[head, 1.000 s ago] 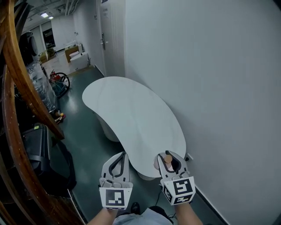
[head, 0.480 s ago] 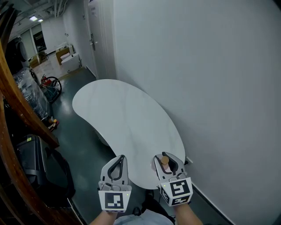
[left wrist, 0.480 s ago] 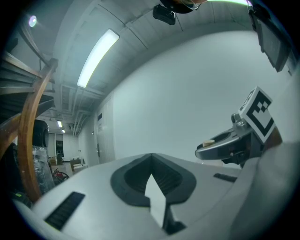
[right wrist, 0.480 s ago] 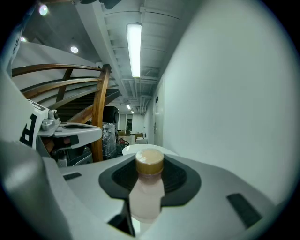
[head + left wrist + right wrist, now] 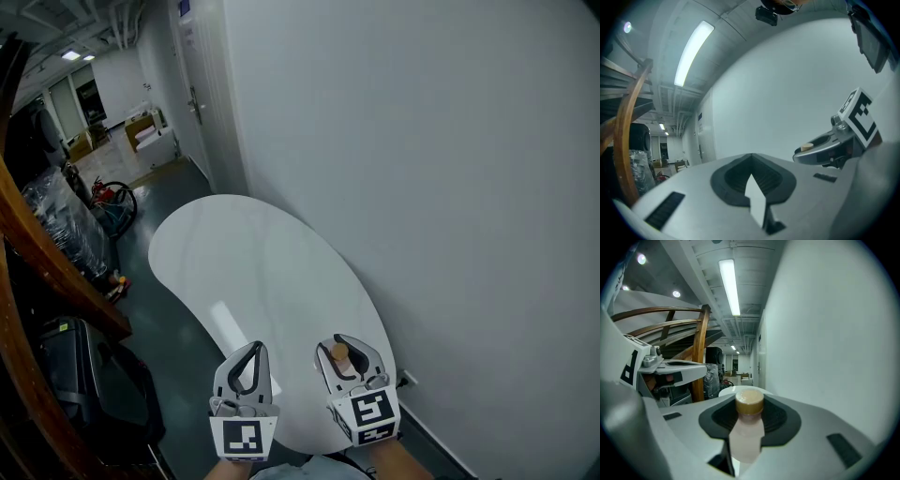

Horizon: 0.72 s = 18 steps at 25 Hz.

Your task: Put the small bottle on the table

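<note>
Worktop (image 5: 253,272), white, kidney-shaped, against wall (image 5: 450,187). Left hand-held gripper (image 5: 253,349) jaws together, empty, over worktop's near edge. Right hand-held gripper (image 5: 341,345) clamped on small bottle (image 5: 749,427), tan cap up, above worktop's near end.

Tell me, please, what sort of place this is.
Probably a corridor or lobby in an office-type building: a curved white table against a plain wall, a curved wooden stair railing on the left, and a strip light on the ceiling.
</note>
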Available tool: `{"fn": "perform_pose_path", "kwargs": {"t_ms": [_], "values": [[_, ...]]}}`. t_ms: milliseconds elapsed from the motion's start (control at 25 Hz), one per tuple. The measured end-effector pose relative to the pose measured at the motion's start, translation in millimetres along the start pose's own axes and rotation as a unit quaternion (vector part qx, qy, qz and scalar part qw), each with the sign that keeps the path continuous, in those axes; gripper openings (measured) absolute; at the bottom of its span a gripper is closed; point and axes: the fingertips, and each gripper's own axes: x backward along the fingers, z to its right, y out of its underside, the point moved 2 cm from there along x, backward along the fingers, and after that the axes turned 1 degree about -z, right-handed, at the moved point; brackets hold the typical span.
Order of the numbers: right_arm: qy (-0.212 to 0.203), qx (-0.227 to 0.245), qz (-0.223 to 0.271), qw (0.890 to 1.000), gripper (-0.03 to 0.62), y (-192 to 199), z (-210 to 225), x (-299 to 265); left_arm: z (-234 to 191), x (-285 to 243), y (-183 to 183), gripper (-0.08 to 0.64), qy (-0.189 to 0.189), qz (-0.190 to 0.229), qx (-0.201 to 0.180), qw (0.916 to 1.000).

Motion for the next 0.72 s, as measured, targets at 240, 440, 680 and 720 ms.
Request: {"fn": "perform_pose_path", "kwargs": {"t_ms": [240,440,680,720], "values": [[-0.019,0.008,-0.001,1.0,0.115,-12,18,-24,-6,-22,0,0.0,-0.023,-0.006,0.004,0.9997],[-0.02,0.006,-0.015,1.0,0.115,-7,25,-40,-14,-38,10,0.0,-0.022,-0.019,0.006,0.9995],[-0.006,0.0,-0.047,0.999,0.115,15,32,-60,-24,-56,29,0.0,-0.012,-0.044,0.025,0.9986],[-0.003,-0.001,-0.052,0.999,0.115,20,32,-63,-25,-58,33,0.0,-0.01,-0.05,0.028,0.9983]]}}
